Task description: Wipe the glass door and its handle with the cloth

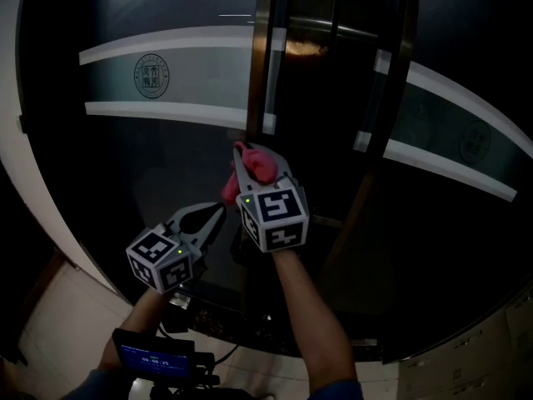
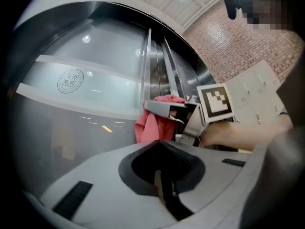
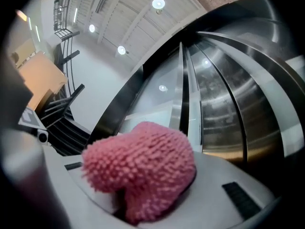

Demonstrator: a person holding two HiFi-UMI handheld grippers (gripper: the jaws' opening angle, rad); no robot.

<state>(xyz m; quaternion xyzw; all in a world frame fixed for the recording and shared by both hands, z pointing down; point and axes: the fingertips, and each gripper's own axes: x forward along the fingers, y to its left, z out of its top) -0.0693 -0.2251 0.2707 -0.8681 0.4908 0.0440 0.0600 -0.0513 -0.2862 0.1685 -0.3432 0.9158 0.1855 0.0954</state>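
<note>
The right gripper has its jaws clamped on the pink cloth. It holds the cloth up at the glass door, just under the lower frosted band and right beside the foot of the upright bar I take for the handle. I can't tell whether the cloth actually touches the glass. The left gripper hangs lower and to the left with its jaws drawn together on nothing. No smears or wiped tracks show on the dark pane, so I'd guess the wiping is underway or only starting, with most of the door and the handle still to do. The cloth is a bunched wad poking out past the jaw tips toward the door, with a tail drooping down-left. The handle's long axis runs straight up the door.
</note>
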